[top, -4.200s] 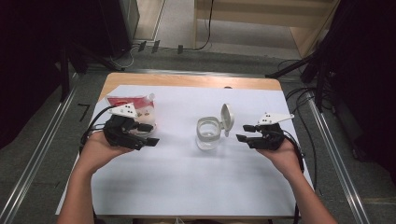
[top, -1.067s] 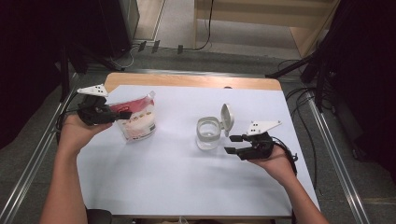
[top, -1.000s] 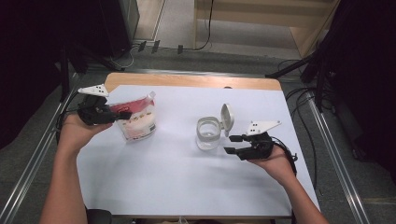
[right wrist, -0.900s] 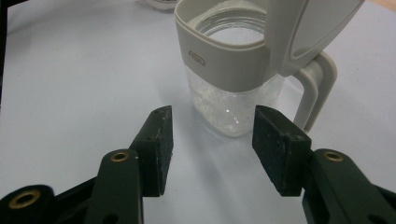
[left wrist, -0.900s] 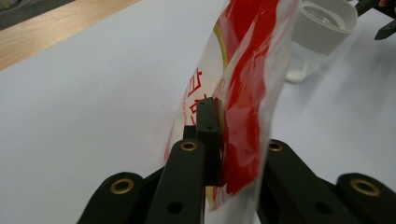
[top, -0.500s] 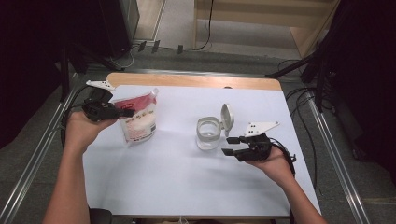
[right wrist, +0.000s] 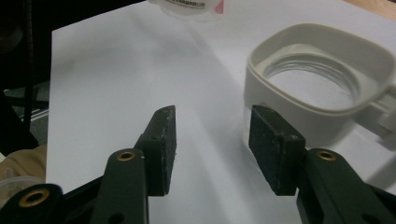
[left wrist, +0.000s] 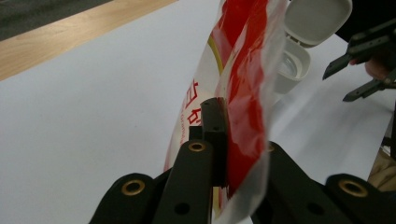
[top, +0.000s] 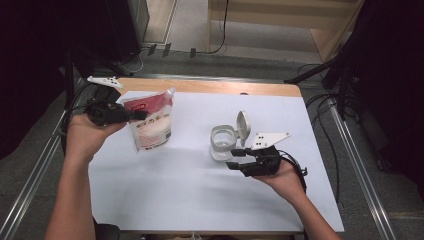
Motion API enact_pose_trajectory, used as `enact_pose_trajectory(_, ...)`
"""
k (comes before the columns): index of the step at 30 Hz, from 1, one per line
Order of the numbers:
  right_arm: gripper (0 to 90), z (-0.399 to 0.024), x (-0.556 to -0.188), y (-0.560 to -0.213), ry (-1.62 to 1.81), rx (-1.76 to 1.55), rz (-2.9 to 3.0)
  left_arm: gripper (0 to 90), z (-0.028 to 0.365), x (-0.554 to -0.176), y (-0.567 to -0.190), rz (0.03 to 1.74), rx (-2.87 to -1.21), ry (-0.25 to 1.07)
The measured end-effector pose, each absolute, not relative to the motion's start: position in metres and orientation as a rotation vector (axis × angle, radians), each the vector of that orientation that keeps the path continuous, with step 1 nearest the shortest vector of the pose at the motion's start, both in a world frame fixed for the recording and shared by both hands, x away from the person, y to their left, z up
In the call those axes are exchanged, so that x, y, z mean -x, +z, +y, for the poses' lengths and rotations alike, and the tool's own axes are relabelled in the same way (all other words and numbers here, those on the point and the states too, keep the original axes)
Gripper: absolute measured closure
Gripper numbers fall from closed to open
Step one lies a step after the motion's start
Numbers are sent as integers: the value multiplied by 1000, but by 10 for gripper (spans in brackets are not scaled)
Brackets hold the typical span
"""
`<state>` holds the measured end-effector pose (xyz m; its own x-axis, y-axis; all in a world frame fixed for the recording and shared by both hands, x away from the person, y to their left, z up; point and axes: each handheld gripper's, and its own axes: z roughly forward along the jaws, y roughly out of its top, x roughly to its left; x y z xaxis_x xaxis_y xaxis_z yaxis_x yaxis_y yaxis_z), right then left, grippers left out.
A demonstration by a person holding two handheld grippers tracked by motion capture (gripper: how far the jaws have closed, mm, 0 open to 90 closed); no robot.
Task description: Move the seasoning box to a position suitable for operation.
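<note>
A red-and-white clear pouch (top: pixel 150 125) hangs tilted at the table's left, lifted by its top edge. My left gripper (top: pixel 140 116) is shut on that edge, and in the left gripper view the jaws (left wrist: pixel 223 140) pinch the pouch's (left wrist: pixel 243 84) red film. A clear jar (top: pixel 221 141) with a white collar stands mid-table, its hinged lid (top: pixel 243 126) flipped up. My right gripper (top: pixel 234 159) is open just in front of the jar. In the right gripper view the jaws (right wrist: pixel 212 135) are apart, holding nothing, with the jar (right wrist: pixel 322 84) just ahead to the right.
A white sheet (top: pixel 190 200) covers the table, with a bare wooden strip (top: pixel 210 86) along the far edge. Metal rails (top: pixel 350 150) run down both sides. Cables lie on the floor at right. The jar (left wrist: pixel 292 70) and right gripper (left wrist: pixel 348 79) show beyond the pouch.
The left hand has risen, lifting and tilting the pouch it holds. The right gripper has shifted a little left, closer to the jar's front.
</note>
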<state>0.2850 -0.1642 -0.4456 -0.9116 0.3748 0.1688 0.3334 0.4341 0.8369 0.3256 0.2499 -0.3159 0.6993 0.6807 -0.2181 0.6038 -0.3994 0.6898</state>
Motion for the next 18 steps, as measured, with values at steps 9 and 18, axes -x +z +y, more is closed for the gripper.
enact_pose_trajectory(9,510,-132,-281,-453,1484,-640,2663,900,236,-325,-311,943,-2141,85)
enact_pose_trajectory(18,488,-98,-285,-457,1459,-625,2669,900,217,-325,-308,909,-2205,95)
